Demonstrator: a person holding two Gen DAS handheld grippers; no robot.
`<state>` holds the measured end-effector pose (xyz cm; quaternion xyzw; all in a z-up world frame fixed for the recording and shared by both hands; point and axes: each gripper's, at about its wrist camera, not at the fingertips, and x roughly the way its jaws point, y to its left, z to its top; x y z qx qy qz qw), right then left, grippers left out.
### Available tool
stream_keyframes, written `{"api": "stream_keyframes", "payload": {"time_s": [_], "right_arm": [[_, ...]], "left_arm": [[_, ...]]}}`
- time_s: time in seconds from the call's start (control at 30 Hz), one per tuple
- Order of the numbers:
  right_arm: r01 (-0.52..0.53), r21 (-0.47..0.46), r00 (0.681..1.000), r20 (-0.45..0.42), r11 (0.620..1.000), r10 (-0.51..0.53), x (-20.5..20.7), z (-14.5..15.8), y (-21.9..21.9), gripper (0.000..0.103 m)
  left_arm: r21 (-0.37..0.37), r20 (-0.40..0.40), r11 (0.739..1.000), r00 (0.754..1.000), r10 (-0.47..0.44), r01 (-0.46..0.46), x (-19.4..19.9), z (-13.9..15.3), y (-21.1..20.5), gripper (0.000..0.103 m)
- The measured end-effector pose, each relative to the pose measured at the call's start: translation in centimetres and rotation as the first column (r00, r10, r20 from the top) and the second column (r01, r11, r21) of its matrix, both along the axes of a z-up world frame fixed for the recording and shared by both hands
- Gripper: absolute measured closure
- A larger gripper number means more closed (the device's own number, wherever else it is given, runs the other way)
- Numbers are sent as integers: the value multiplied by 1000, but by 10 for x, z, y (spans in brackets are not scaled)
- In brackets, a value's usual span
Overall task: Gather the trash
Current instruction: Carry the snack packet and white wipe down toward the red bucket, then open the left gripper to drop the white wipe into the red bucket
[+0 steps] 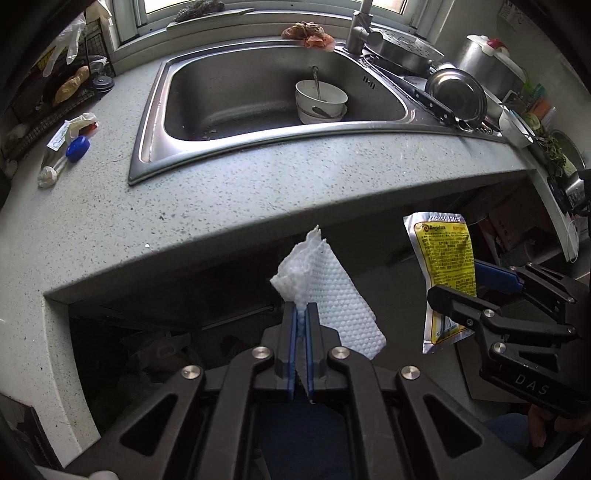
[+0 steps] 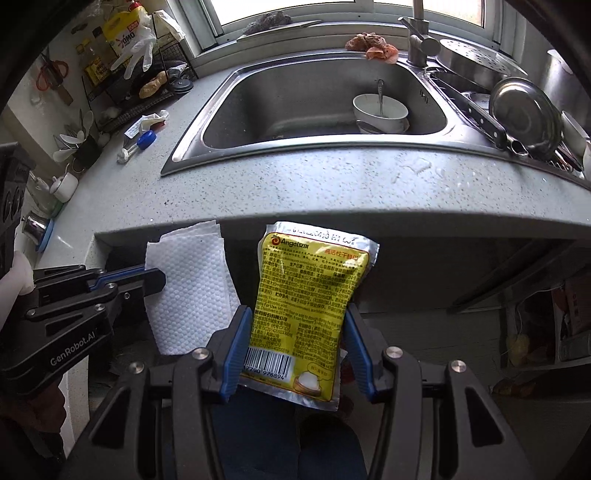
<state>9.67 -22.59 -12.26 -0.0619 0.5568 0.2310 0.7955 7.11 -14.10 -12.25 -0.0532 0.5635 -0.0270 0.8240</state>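
Counted: 2 grippers, left gripper (image 1: 301, 314) & right gripper (image 2: 293, 321), w/ 2 fingers each. 1 paper towel (image 1: 332, 295), 1 yellow packet (image 2: 306, 306). 1 sink (image 1: 229, 96) w/ 2 stacked bowls (image 1: 321, 101) & 1 spoon (image 1: 316, 83). 1 faucet (image 1: 360, 33), 1 knife (image 1: 430, 103), 1 steel plate (image 1: 456, 94). On bench (image 1: 184, 206): 1 blue cap (image 1: 77, 148), 1 orange rag (image 1: 308, 33). 1 glove (image 2: 138, 48) on rack.

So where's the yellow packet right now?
The yellow packet is pinched in the right tool, off the counter edge in front of the sink, beside the paper towel.
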Motion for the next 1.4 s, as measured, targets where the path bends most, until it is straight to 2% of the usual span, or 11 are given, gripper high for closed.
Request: {"api": "stream_keyframes", "payload": {"time_s": [0.3, 0.53, 0.67, 0.77, 0.9, 0.97, 1.23, 1.4], "right_arm": [[107, -42, 991, -72, 993, -110, -8, -32, -33, 56], [119, -69, 985, -115, 990, -127, -3, -63, -35, 56], [139, -99, 980, -126, 985, -151, 0, -91, -36, 56], [150, -87, 975, -150, 985, -162, 0, -110, -37, 56], [145, -90, 972, -173, 985, -159, 1, -137, -39, 56], [136, -100, 972, -178, 986, -152, 1, -151, -40, 56], [127, -118, 963, -224, 985, -151, 8, -225, -49, 56], [145, -125, 956, -236, 982, -171, 14, -259, -65, 56]], "left_arm": [[-11, -78, 997, 994, -77, 76, 11, -36, -33, 100], [-38, -121, 995, 988, -99, 95, 21, -75, -35, 99], [-55, -145, 994, 984, -102, 95, 25, -108, -35, 99], [-79, -150, 992, 983, -108, 97, 25, -129, -34, 100], [-56, -174, 993, 978, -112, 104, 27, -157, -36, 99], [-71, -189, 993, 976, -107, 95, 28, -174, -34, 99], [-122, -242, 991, 966, -87, 58, 37, -259, -32, 99], [-148, -247, 986, 963, -109, 74, 40, -299, -44, 99]]}}
